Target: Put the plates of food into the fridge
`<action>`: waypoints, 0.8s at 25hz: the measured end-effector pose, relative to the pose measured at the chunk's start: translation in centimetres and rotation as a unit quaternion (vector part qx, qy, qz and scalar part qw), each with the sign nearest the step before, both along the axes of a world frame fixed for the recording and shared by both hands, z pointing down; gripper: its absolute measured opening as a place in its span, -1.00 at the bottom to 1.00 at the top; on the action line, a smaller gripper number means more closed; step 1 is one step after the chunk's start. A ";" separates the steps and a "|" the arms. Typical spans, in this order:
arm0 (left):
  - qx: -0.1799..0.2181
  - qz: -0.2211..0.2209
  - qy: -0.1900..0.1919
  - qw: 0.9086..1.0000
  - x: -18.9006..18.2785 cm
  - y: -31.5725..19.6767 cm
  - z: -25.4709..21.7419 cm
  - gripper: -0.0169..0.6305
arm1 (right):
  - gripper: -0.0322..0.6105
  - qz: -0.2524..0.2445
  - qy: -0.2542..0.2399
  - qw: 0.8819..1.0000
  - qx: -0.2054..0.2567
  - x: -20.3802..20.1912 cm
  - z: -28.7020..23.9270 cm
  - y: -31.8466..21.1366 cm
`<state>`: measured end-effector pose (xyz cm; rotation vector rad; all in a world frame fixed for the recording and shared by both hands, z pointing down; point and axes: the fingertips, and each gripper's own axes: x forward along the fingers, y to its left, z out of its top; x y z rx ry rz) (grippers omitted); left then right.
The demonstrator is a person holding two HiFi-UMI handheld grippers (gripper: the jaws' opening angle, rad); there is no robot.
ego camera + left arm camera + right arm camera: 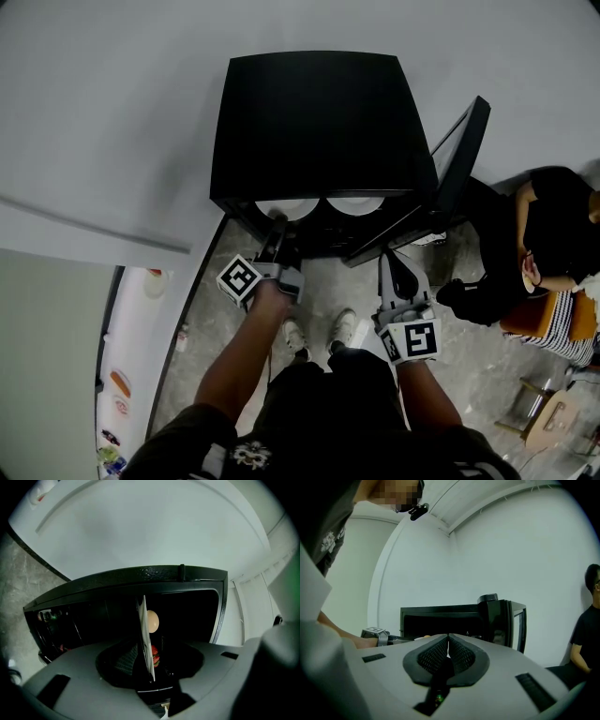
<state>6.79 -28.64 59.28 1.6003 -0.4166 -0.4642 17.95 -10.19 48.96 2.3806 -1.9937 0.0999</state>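
Standing wide, left claw (150, 667) straddles rim of plate (144, 634), pads not pressing; plate sits inside fridge (319, 122), pale egg-like ball and red food on it. Right claw (448, 651) pressed together, empty, short of fridge door (459, 159). Risk: crooked pull-back snags rim, drags plate out, food rolls. Count: two plates, second plate (354, 203) alongside; two claws; one fridge.

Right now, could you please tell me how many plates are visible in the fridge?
2: the left plate and the right plate, side by side in the fridge opening. Its top may hide more.
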 end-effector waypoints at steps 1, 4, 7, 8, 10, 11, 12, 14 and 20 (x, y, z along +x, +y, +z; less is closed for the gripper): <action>0.001 0.000 -0.009 1.000 -0.2 0.3 0.2 -0.47 | -0.82 0.001 0.000 1.000 0.001 0.1 -0.1 0.0; 0.015 0.002 -0.021 1.000 -0.8 1.3 -0.4 -0.47 | -0.82 0.000 0.000 1.000 0.002 0.2 0.0 -0.1; 0.043 0.007 -0.043 0.998 -2.2 2.4 -1.1 -0.47 | -0.82 -0.003 -0.001 1.000 0.004 -0.3 0.1 -0.2; 0.048 0.008 -0.043 0.998 -2.6 2.7 -1.6 -0.47 | -0.82 -0.004 -0.002 1.000 0.006 -0.5 0.0 -0.3; 0.058 0.009 -0.046 0.997 -3.2 3.3 -2.7 -0.48 | -0.82 -0.009 -0.003 1.000 0.011 -1.1 -0.2 -0.7; 0.067 0.010 -0.058 0.996 -3.6 3.5 -3.0 -0.48 | -0.82 -0.011 -0.003 1.000 0.014 -1.3 -0.4 -0.8; 0.084 0.012 -0.084 0.993 -4.2 3.6 -3.2 -0.49 | -0.82 -0.011 -0.002 1.000 0.017 -1.5 -0.6 -0.9; 0.134 0.018 -0.128 0.983 -4.8 3.9 -3.9 -0.57 | -0.82 -0.011 0.000 1.000 0.024 -1.9 -1.1 -1.1; 0.280 0.024 -0.163 0.946 -5.0 4.2 -9.6 -0.79 | -0.82 -0.005 0.001 0.998 0.060 -3.0 -3.5 -1.9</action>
